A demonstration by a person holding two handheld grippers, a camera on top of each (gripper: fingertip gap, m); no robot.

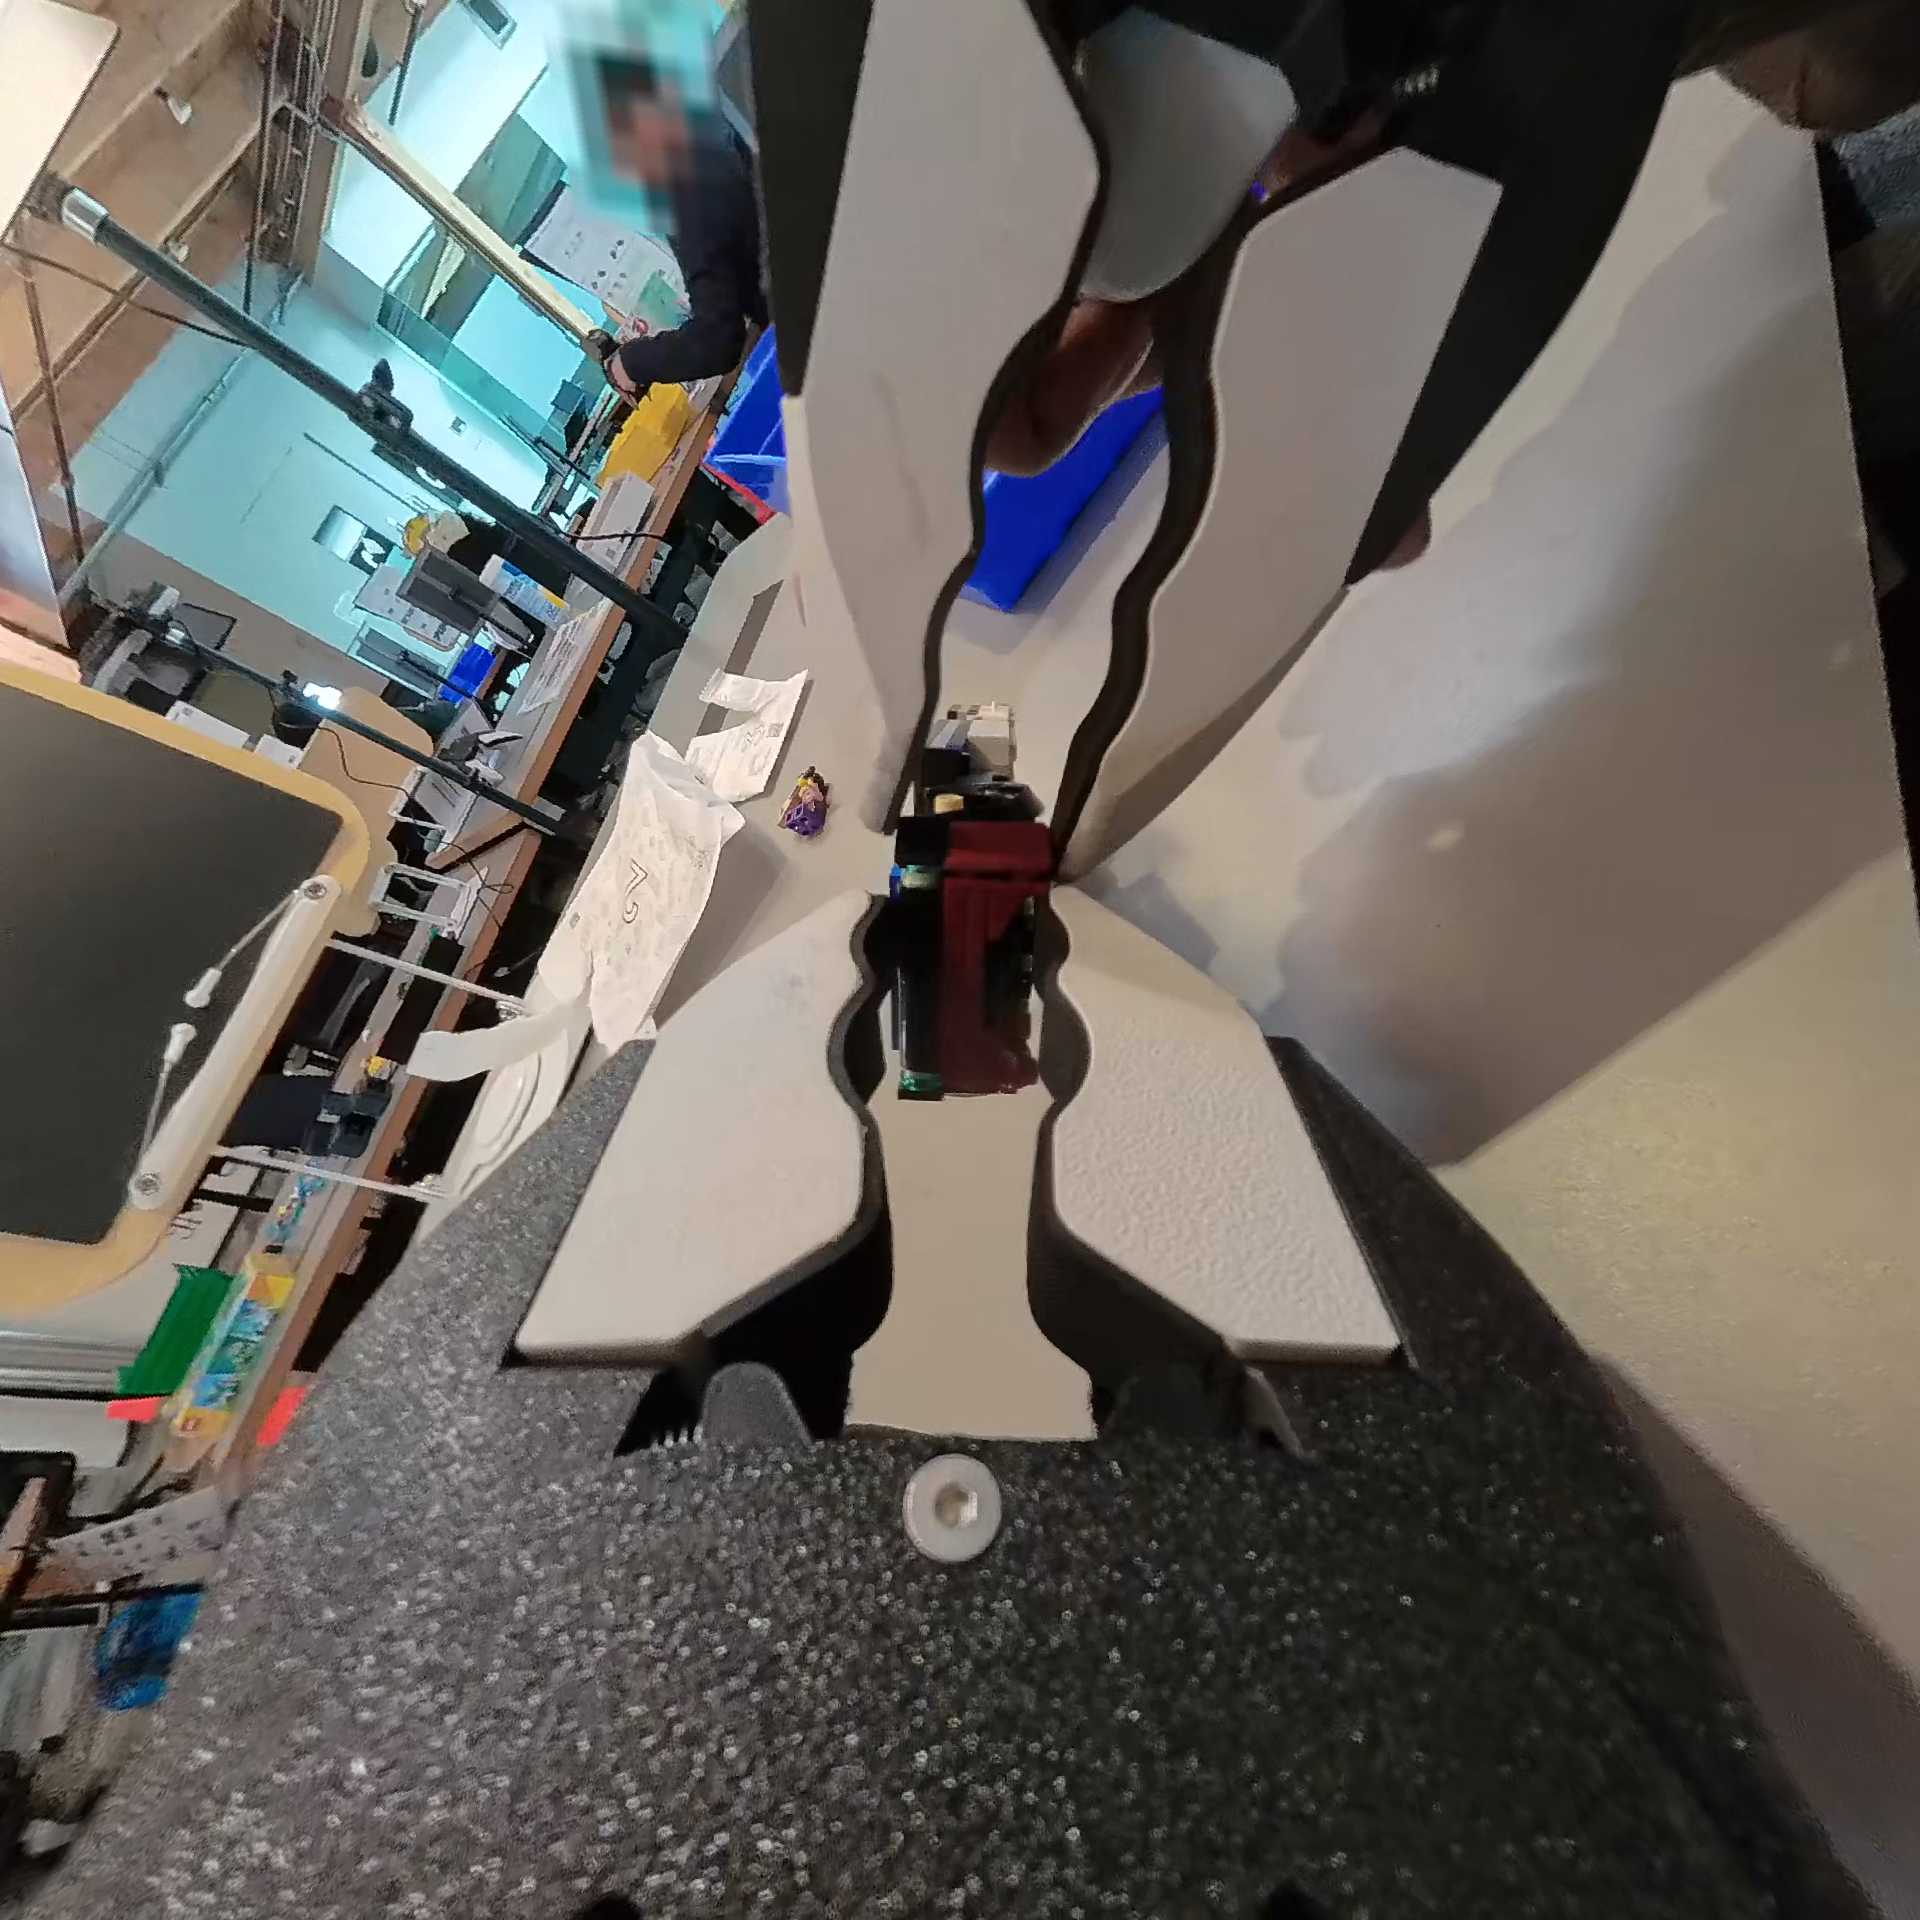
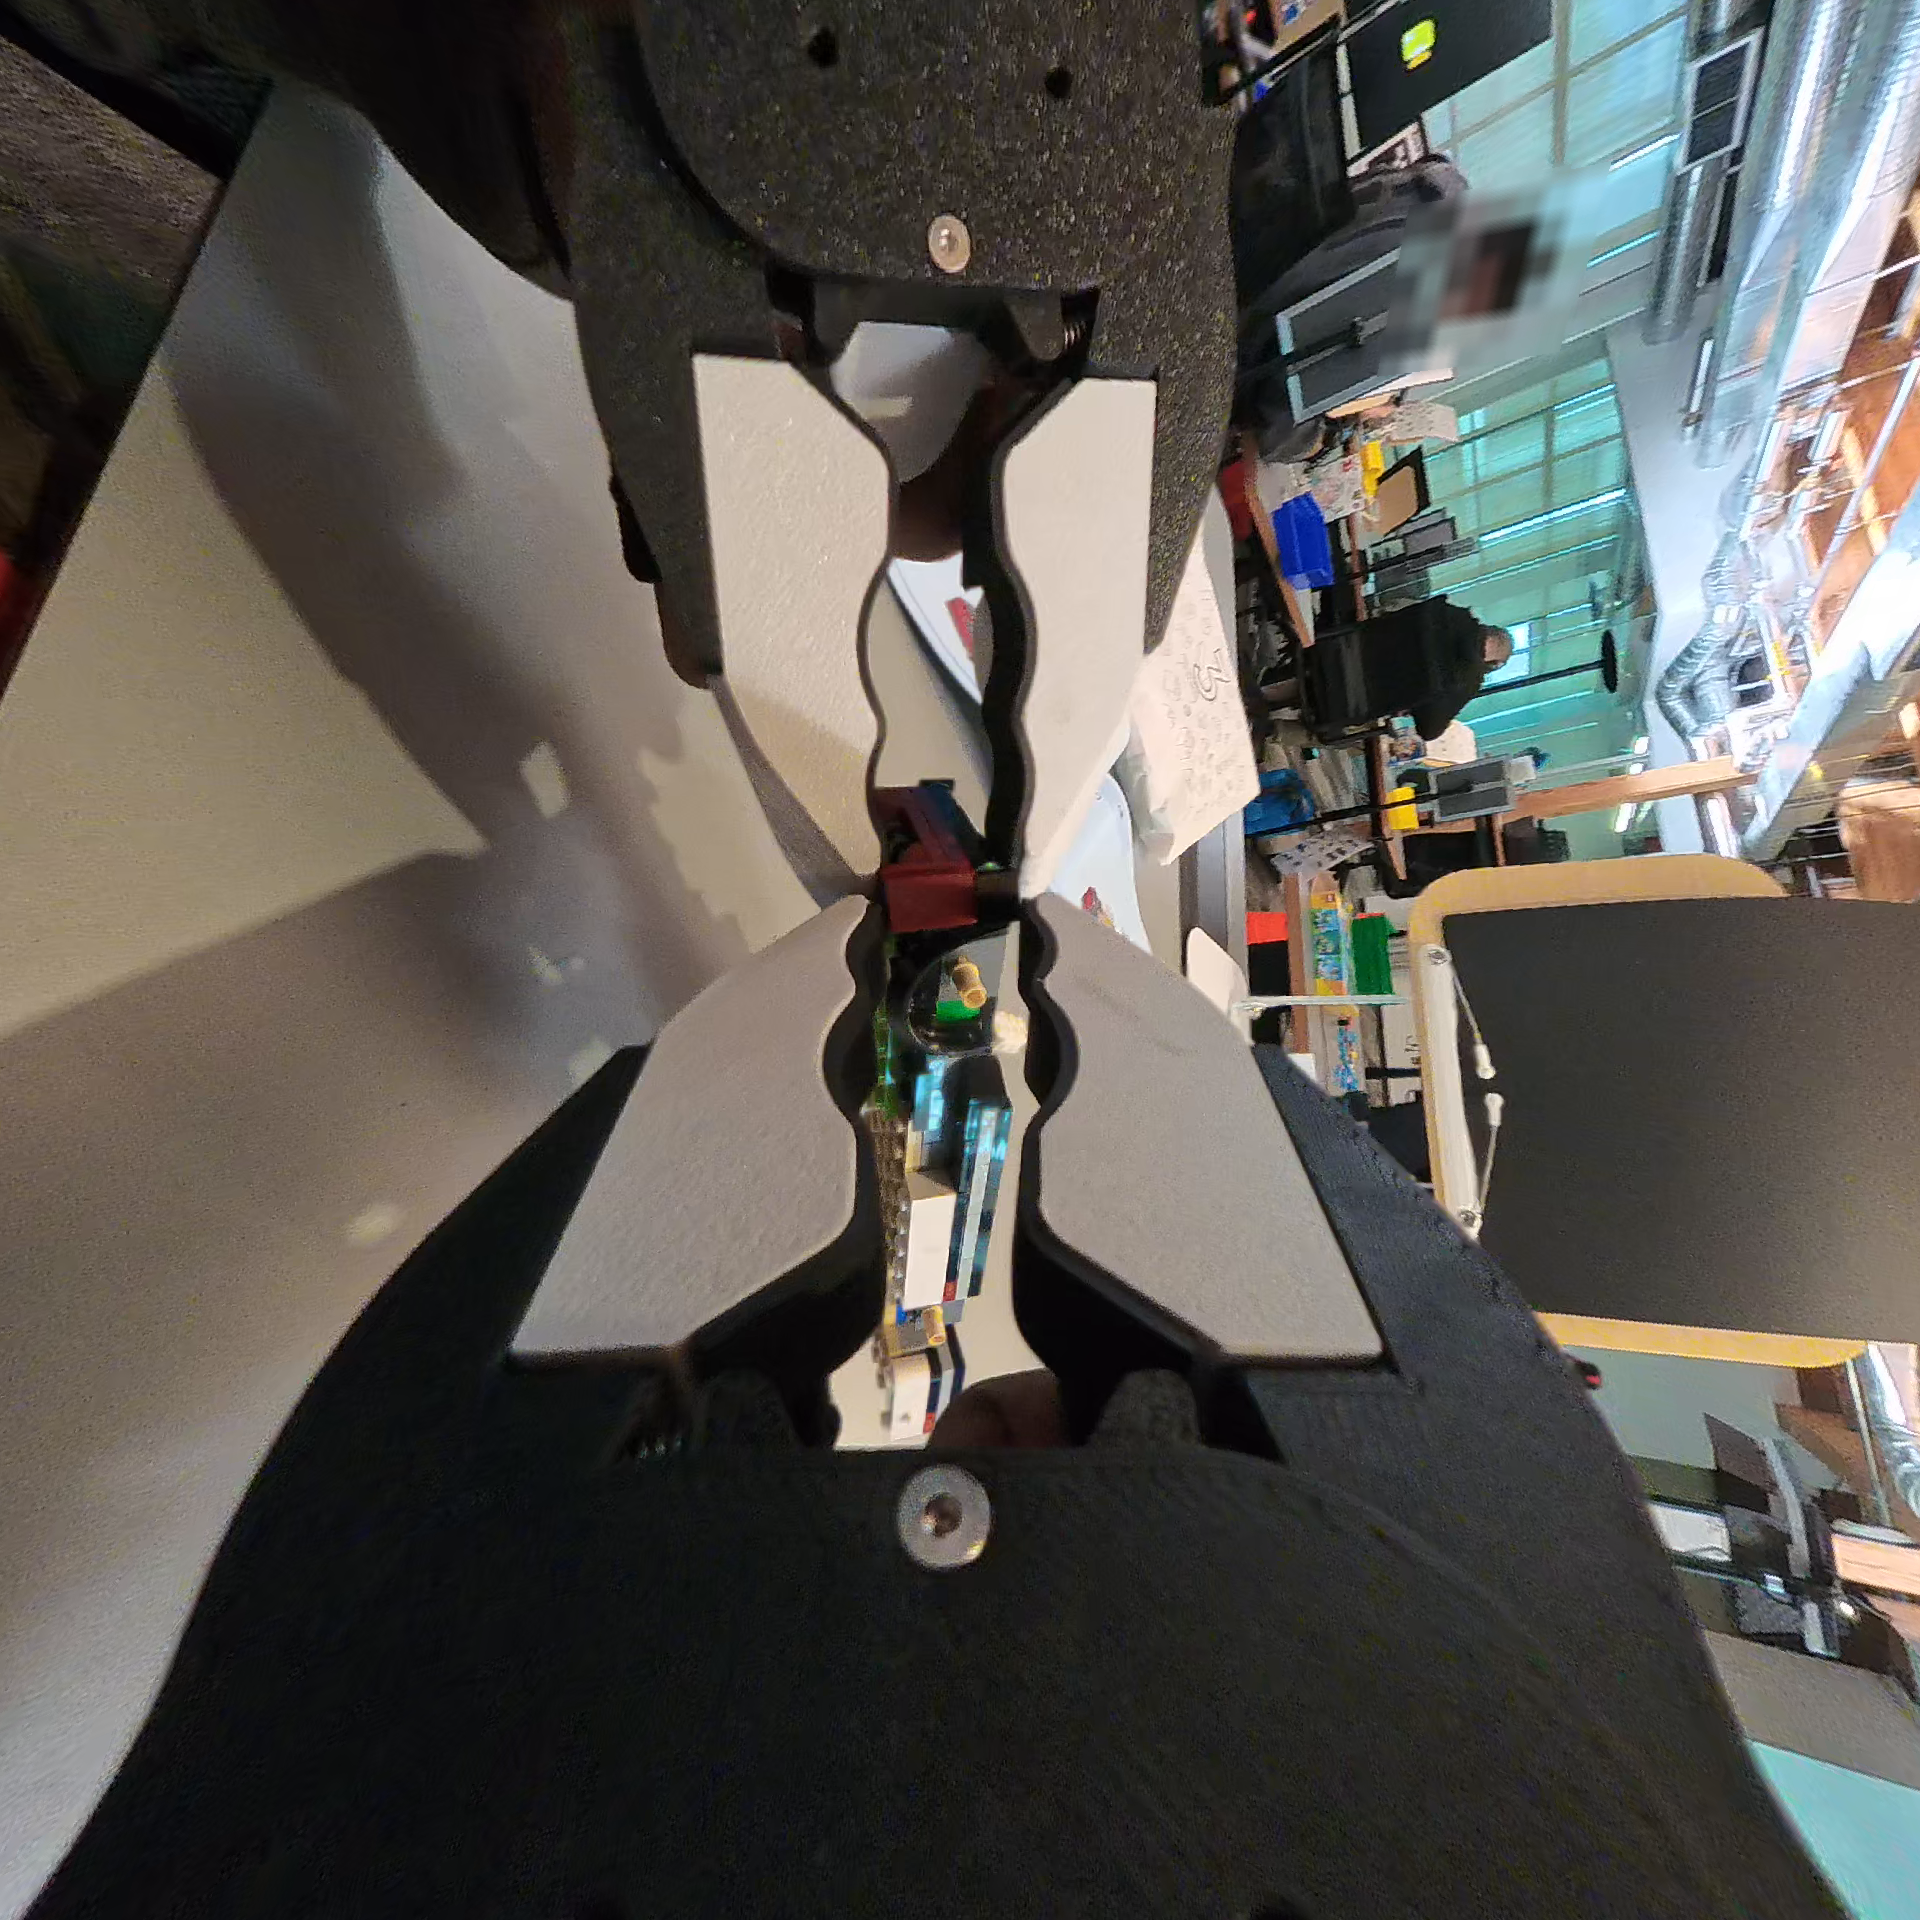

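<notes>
My left gripper (image 1: 961,920) and my right gripper (image 2: 948,925) meet tip to tip above the white table (image 1: 1558,748), both tilted sideways. Between them is one toy brick build (image 1: 982,966). The left gripper's pads press on its dark red and black end, which also shows in the right wrist view (image 2: 925,883). The right gripper's pads press on the other end (image 2: 940,1174), made of grey, white, blue and green bricks with a black ring and a tan peg. The right gripper shows from above in the left wrist view (image 1: 982,836). The left gripper shows from above in the right wrist view (image 2: 945,878).
A small purple toy figure (image 1: 805,808) and printed paper sheets (image 1: 644,904) lie on the table. A blue bin (image 1: 1049,520) stands behind the right gripper. A chair with a dark back (image 2: 1683,1101) stands beside the table. A person (image 1: 707,281) stands at a far bench. Both grippers' tips are close together, under 4 cm apart.
</notes>
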